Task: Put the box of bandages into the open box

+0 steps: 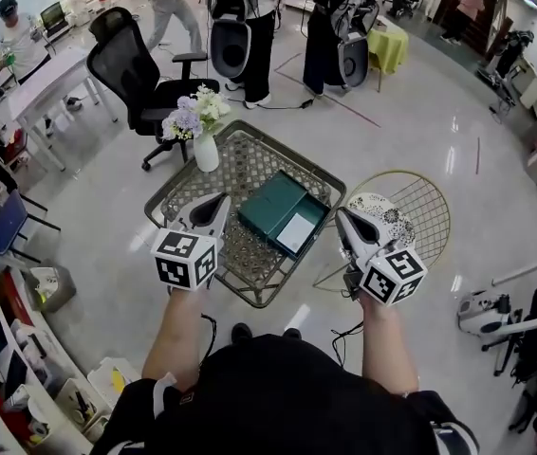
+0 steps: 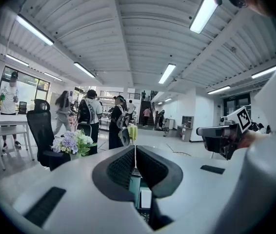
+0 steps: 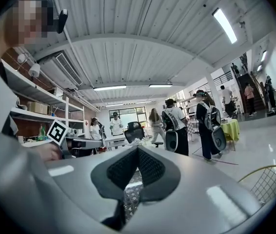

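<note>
Here, clenched and empty, left gripper and right gripper flank the teal box at nine and three o'clock; likely light, stiff cardboard, best gripped across opposite edges.

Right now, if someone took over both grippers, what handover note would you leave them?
Left gripper: shut, empty, above the mesh table's left part.
Right gripper: shut, empty, right of the teal box.
That box lies open mid-table; a white packet sits in its open half, possibly the bandages.
Nothing held.
Left: confirm that; otherwise find and load the bandage box.
</note>
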A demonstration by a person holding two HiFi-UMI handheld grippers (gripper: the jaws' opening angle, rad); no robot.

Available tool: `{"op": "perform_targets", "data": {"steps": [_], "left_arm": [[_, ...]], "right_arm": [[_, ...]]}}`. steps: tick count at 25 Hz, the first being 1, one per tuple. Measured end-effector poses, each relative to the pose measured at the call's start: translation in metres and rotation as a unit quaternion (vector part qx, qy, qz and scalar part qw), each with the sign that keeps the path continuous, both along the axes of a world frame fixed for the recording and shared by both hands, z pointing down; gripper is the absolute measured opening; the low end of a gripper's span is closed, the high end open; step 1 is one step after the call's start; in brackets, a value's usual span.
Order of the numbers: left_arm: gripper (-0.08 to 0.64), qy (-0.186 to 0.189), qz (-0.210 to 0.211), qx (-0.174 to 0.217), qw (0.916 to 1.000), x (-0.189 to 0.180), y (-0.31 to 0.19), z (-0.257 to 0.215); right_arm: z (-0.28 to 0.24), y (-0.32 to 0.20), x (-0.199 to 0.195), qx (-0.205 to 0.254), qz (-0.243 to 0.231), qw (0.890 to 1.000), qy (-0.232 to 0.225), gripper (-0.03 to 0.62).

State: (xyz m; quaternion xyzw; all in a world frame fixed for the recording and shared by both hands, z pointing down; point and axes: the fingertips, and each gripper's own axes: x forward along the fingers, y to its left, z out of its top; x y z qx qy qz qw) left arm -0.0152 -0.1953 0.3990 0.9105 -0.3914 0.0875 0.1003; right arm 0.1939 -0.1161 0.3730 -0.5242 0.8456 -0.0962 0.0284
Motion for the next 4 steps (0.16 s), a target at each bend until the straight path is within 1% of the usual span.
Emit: {"op": "perform_targets", "data": {"steps": [4], "left_arm": [[0.012, 0.0, 0.003, 0.003, 1.0, -0.011, -0.002, 0.0]], "right_arm": [[0.003, -0.003, -0.016, -0.003, -0.004, 1.0, 0.005, 0.008]]}}
